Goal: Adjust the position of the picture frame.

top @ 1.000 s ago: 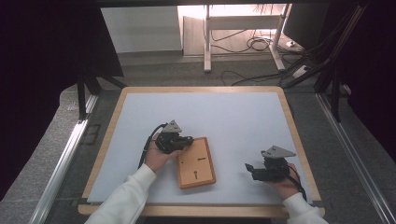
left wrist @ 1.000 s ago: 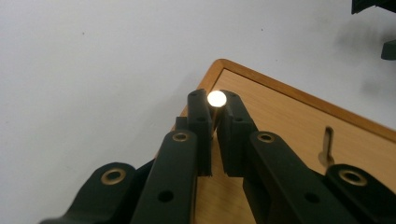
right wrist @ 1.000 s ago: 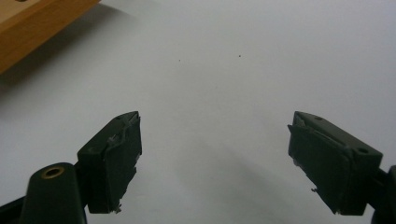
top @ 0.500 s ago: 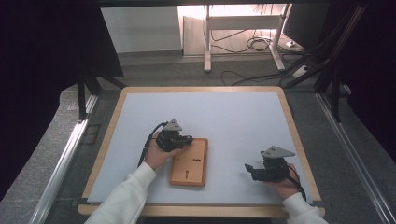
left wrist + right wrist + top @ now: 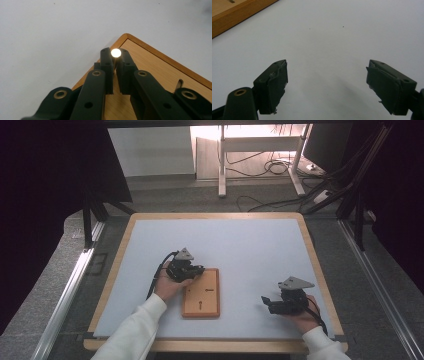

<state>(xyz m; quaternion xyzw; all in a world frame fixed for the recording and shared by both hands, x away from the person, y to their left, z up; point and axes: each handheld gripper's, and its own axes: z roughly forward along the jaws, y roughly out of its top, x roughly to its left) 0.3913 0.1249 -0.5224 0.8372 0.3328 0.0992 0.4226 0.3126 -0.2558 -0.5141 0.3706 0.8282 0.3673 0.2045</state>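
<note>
surface: pale blue-grey mat [image 5: 240, 245] inside a wooden table frame [image 5: 310, 250], dark curtains at both sides, desk legs and cables on the floor beyond.
left gripper: and we're in close on the left gripper [image 5: 192, 270], held in the person's left hand [image 5: 169, 286], jaws drawn together on a small pale round-headed pin [image 5: 115, 52] pinched at the very tips.
pin: it shines bright between the jaw tips, right over the near corner of the board; what lies under its head can't be made out.
board: wooden board [image 5: 201, 292] with a raised rim lies flat on the mat directly under and just past the left gripper's tips; two small dark marks show on its face, and in the left gripper view a dark slot [image 5: 179, 83] sits off beside the jaws.
right gripper: over on the other side, right gripper [image 5: 267, 301] rests low on the mat in the right hand [image 5: 302, 317], jaws standing wide apart with bare mat between them.
gap: right gripper's tips point toward the board but stay well apart from it; the board's edge [image 5: 239, 12] shows far ahead of those jaws.
</note>
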